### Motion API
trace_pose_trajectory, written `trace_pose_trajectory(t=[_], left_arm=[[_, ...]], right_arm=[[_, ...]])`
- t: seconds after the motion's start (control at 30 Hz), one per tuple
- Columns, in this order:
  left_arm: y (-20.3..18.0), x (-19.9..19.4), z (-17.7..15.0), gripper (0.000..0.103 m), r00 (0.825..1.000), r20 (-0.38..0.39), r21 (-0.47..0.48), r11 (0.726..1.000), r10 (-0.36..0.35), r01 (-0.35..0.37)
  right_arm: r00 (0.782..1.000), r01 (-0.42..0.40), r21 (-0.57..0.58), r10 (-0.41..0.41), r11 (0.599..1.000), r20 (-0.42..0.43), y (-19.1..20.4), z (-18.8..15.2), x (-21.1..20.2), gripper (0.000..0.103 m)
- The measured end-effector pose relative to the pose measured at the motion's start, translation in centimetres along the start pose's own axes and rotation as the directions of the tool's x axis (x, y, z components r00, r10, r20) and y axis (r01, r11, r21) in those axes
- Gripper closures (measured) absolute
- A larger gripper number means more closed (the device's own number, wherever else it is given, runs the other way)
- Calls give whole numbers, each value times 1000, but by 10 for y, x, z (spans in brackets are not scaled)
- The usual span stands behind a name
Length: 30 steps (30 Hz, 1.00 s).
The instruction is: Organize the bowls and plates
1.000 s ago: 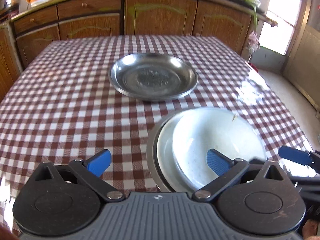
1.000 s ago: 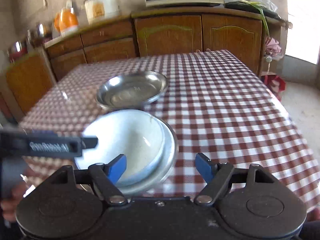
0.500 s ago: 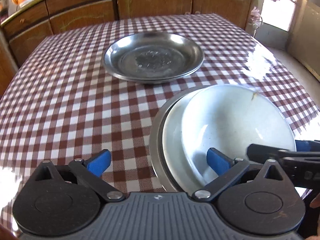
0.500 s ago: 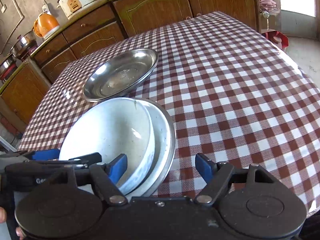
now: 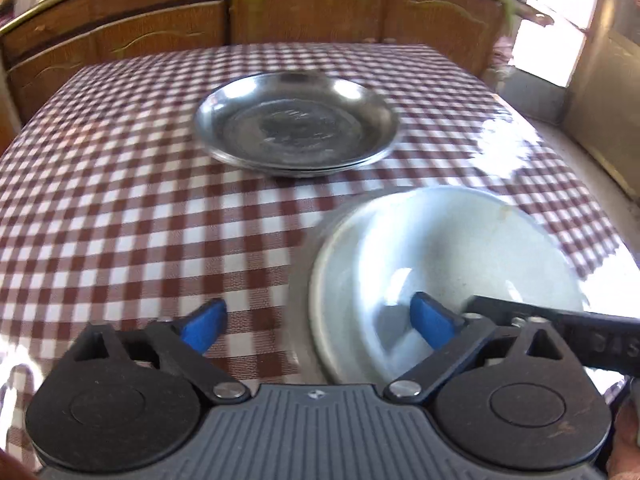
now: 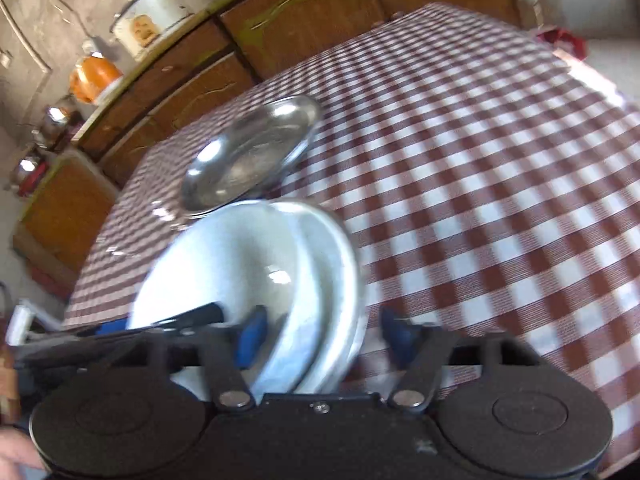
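Observation:
On the checked tablecloth near me sits a stack: a white bowl in a white plate on a steel plate. My left gripper straddles its left rim, one pad outside over the cloth and one inside the bowl; its jaws are closing, still wide of the rim. My right gripper straddles the right rim the same way, jaws closing, pads not visibly pressing. Farther back lie stacked steel plates.
Wooden cabinets run behind the table, with an orange kettle and a white pot on the counter. A bright doorway is at the right. The table's right edge lies close to the near stack.
Both grippers have come down closer to the near stack and their jaws have narrowed. The right gripper has rolled, and its fingers now bracket the stack's right rim.

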<state>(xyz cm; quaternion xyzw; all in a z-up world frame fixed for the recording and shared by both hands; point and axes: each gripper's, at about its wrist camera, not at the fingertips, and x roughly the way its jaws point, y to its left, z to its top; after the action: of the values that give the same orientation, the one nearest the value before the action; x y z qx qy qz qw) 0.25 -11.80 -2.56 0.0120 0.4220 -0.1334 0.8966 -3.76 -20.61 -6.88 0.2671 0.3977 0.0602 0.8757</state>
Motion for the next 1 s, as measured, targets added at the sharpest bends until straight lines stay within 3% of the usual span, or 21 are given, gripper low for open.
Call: trace_pose_trajectory(t=[0.03,0.1,0.43,1.0], left_arm=[[-4,-2,1,35,999,5,13,999,-37,37],[-11,-4,2,35,1000,12,34,999,-10,9],[-5,-15,0,41,1000,18,-16,1000,-23,23],[-8,-64,-3,41,997,73,-29,999,25,-22]], right_arm=[[1000,4,6,-4,1000,3,3,-1,-1,53],[1000,7,9,-7,1000,10,4,-3,-2,55],[999,40,-7,-40,999,28,16,-6,-9,55],[998,-10,-55,13,998,68,43,1,-36,55]])
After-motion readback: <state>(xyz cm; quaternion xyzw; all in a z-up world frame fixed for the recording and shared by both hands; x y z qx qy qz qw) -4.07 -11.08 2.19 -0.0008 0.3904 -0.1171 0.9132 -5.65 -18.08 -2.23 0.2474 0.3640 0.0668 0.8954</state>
